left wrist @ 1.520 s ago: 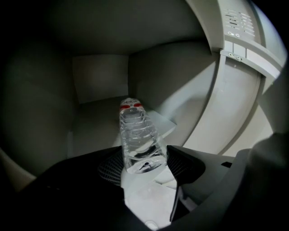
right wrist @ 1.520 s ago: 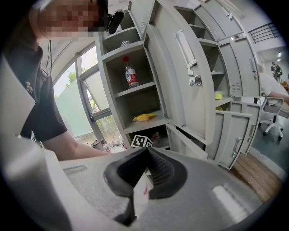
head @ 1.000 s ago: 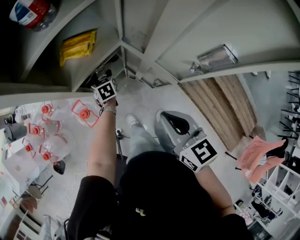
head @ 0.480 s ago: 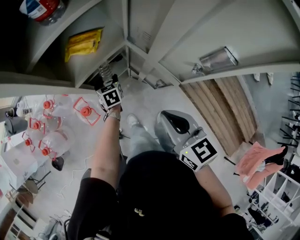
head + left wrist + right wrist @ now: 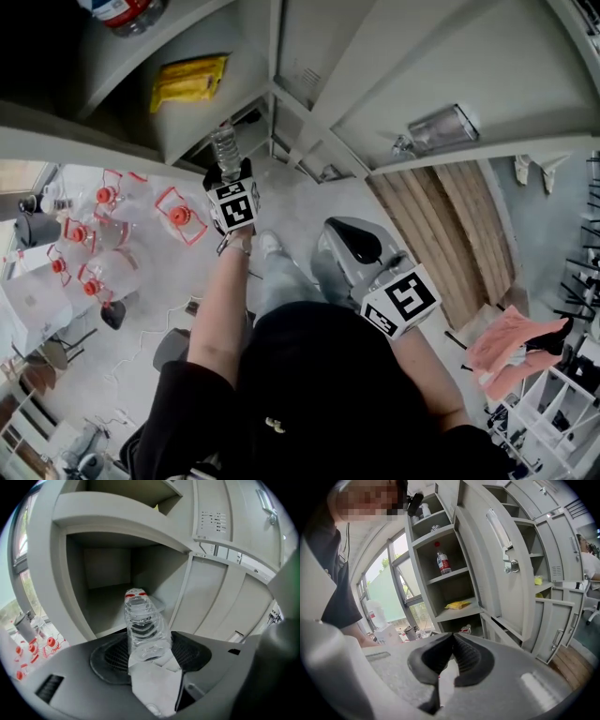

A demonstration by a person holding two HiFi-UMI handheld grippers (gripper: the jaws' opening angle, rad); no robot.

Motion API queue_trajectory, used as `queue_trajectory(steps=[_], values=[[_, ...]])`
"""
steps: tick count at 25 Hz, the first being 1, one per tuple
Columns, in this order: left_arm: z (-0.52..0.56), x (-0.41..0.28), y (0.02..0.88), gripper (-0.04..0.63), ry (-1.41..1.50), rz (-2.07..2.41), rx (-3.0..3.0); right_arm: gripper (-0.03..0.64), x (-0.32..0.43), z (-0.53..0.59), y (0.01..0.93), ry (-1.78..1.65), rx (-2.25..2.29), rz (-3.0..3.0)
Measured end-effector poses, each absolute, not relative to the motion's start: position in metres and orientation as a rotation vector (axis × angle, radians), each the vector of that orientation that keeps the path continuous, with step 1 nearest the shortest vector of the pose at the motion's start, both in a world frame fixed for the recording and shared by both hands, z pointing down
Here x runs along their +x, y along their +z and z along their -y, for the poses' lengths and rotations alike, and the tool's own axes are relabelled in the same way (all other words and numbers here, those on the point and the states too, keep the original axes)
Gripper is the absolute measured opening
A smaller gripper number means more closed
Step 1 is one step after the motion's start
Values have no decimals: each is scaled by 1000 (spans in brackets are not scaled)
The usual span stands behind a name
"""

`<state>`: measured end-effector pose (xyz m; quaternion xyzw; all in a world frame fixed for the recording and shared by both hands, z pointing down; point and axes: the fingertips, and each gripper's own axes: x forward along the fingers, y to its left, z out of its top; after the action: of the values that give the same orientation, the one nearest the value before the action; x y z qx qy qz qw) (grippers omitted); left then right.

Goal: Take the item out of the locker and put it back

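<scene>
A clear plastic bottle (image 5: 143, 625) with a red cap is clamped by its lower part in my left gripper (image 5: 149, 656). It points at the bare low locker compartment (image 5: 101, 585), just outside the opening. In the head view the same bottle (image 5: 224, 145) sticks out ahead of the left gripper (image 5: 226, 167), below the shelf with the yellow packet (image 5: 187, 80). My right gripper (image 5: 349, 242) hangs near the person's waist. Its jaws (image 5: 452, 641) are shut with nothing between them.
The locker door (image 5: 450, 66) stands open to the right, with its metal handle (image 5: 436, 127). A red-labelled bottle (image 5: 443, 562) stands on a higher shelf. Several water jugs (image 5: 103, 234) with red caps sit on the floor at the left. A pink cloth (image 5: 511, 337) lies at the right.
The left gripper has drawn back from the low compartment with the bottle, which now shows more fully. The right gripper has stayed where it was.
</scene>
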<state>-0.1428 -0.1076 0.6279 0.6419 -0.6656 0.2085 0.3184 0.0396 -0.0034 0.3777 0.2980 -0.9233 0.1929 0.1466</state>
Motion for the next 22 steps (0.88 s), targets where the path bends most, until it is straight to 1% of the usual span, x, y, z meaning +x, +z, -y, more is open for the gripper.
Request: queue_trajectory(steps=[22], values=[[30, -110, 563, 276, 526, 1713, 1745, -3, 26, 18, 364, 528, 703, 2760]])
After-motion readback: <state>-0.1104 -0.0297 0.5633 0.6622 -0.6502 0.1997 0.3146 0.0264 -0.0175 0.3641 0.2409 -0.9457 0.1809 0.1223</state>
